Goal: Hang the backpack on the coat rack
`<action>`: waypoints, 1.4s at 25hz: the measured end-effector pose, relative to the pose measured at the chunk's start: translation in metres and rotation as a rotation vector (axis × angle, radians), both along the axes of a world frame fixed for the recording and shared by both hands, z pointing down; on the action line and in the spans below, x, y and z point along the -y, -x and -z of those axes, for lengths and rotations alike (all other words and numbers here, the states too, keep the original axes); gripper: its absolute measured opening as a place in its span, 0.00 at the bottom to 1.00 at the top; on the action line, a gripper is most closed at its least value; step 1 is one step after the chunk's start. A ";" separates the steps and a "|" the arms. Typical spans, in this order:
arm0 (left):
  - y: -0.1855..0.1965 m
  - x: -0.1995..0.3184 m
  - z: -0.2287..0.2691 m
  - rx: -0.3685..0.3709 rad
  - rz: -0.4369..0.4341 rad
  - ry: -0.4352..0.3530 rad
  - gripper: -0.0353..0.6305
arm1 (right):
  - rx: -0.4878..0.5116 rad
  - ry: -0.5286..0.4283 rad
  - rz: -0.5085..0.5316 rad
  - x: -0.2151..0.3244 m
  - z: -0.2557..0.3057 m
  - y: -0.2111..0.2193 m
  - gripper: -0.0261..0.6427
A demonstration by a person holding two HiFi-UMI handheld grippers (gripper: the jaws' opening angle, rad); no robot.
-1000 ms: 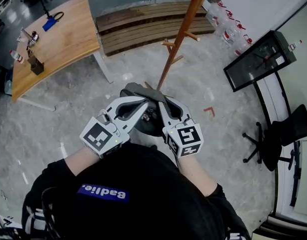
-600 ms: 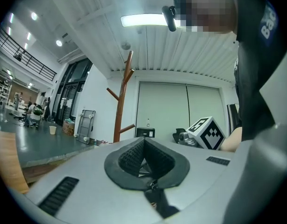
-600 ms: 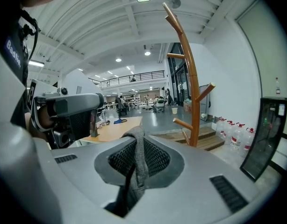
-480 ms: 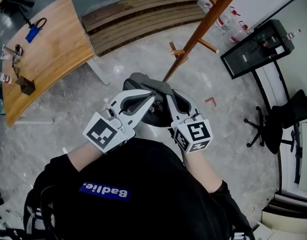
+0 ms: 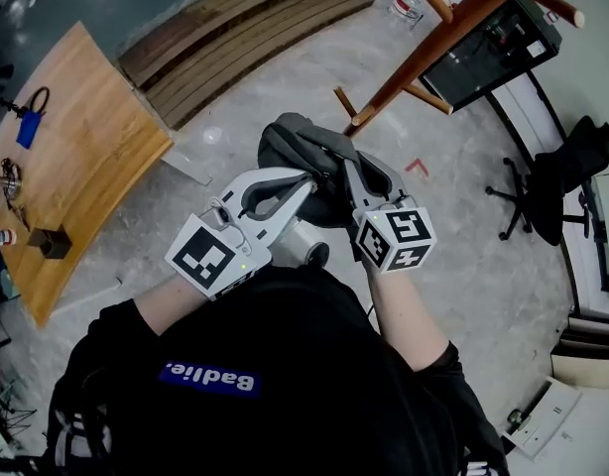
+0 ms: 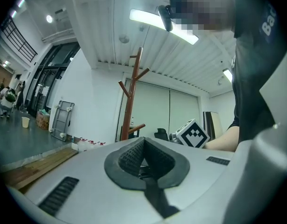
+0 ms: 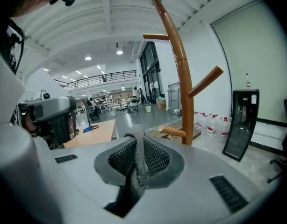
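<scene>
While the rack [image 5: 435, 50] stands on the floor, the pack [image 5: 293, 143] is held in the air near its lower pegs, between both claws. Right claw [image 5: 346, 163] is clamped on a grey strap [image 7: 139, 164]. Left claw [image 5: 305, 182] is closed on dark pack fabric.

- backpack [image 5: 295, 147]: dark grey cloth, matt, soft folds; strap [image 7: 138, 157] grey woven, rough
- coat rack [image 5: 433, 48]: red-brown wood, smooth, slight sheen
- left gripper [image 5: 303, 181], right gripper [image 5: 346, 162]: pale grey matt plastic; pads [image 7: 155, 158] black, ribbed, rubbery look
- floor [image 5: 463, 236]: grey marbled, glossy
- table [image 5: 76, 137], far left: light wood, smooth
</scene>
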State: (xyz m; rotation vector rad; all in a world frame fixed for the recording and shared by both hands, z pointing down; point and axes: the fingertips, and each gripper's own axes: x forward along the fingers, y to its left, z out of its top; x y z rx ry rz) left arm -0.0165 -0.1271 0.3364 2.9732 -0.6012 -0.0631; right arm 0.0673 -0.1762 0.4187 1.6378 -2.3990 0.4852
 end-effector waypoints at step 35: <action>-0.031 0.042 -0.017 0.020 -0.027 0.045 0.06 | 0.013 0.180 -0.073 0.081 -0.051 -0.076 0.09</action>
